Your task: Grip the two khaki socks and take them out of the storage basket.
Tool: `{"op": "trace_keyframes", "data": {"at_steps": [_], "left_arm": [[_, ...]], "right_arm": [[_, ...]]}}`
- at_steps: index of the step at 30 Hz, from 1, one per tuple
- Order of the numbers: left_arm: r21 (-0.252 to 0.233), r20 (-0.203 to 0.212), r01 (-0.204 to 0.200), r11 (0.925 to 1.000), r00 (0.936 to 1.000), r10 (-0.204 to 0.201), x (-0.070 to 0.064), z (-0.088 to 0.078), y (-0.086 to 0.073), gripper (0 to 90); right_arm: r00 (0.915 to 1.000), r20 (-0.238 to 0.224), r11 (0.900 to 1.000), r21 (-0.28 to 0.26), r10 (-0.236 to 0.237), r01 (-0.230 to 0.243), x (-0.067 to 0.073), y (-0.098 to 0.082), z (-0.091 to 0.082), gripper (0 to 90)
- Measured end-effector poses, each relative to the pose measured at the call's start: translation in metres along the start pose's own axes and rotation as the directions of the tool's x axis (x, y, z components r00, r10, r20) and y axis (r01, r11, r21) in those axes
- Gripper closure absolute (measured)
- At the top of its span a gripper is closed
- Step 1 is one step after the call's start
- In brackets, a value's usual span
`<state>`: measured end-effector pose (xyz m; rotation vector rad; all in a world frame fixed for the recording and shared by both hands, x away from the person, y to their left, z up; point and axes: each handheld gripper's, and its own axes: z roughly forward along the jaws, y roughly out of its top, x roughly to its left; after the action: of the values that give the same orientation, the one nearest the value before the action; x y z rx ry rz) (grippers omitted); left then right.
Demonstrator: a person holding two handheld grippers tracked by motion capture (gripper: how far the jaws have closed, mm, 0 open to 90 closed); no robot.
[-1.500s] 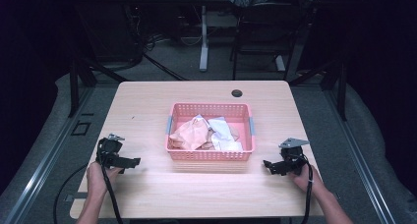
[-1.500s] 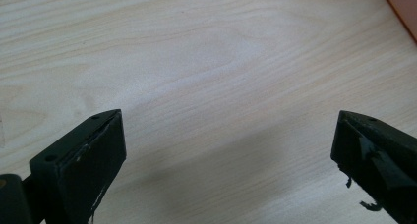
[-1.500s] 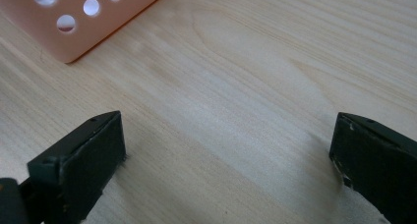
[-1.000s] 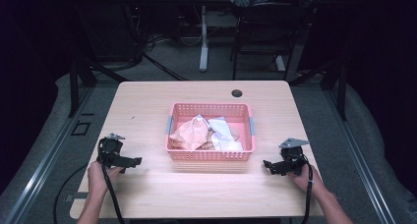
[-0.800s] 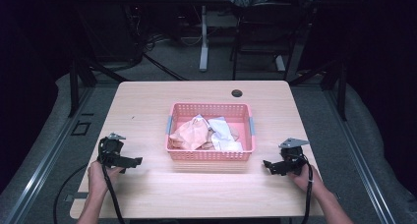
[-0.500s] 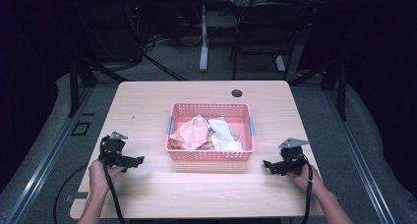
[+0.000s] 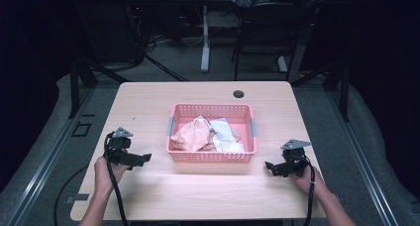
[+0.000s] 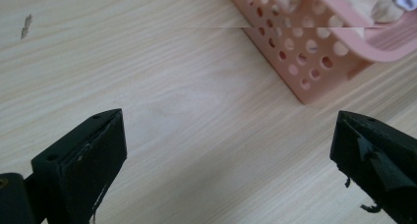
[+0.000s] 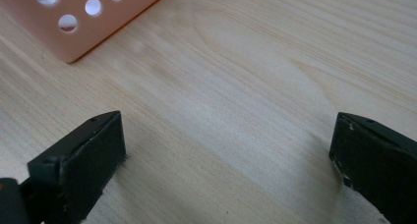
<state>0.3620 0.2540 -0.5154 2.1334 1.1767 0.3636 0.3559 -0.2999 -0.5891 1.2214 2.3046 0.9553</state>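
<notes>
A pink perforated basket (image 7: 212,155) stands mid-table, holding a peach cloth (image 7: 192,136) and a white cloth (image 7: 224,135) in a crumpled heap. My left gripper (image 7: 144,158) sits just left of the basket's front corner, held by a hand, jaws wide open over bare wood. In the left gripper view (image 8: 228,150) the basket's corner (image 8: 314,62) lies ahead at upper right. My right gripper (image 7: 268,165) rests right of the basket near the front, also open and empty. In the right gripper view (image 9: 228,155) a basket corner (image 9: 74,17) shows at upper left.
The light wooden table (image 7: 208,196) has a round black cable hole (image 7: 238,93) behind the basket. Table edges lie close behind both hands. Beyond the far edge stand a dark chair and desk legs (image 7: 204,37) on grey floor.
My left gripper has shifted slightly right, toward the basket. The right gripper and the basket have stayed where they were.
</notes>
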Motion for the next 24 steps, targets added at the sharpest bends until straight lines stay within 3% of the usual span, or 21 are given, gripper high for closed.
{"op": "trace_keyframes", "data": {"at_steps": [14,24], "left_arm": [[-0.022,0.030,-0.083,0.9963,0.9961,0.083,-0.019,0.000,0.027,0.3],[-0.051,0.055,-0.136,0.9894,0.9888,0.139,-0.031,0.008,0.066,2.9]], "right_arm": [[1.0000,0.001,1.000,0.001,0.001,-0.001,0.000,0.000,0.000,0.0],[1.0000,0.001,1.000,0.002,0.002,-0.002,0.000,0.000,0.000,0.0]]}}
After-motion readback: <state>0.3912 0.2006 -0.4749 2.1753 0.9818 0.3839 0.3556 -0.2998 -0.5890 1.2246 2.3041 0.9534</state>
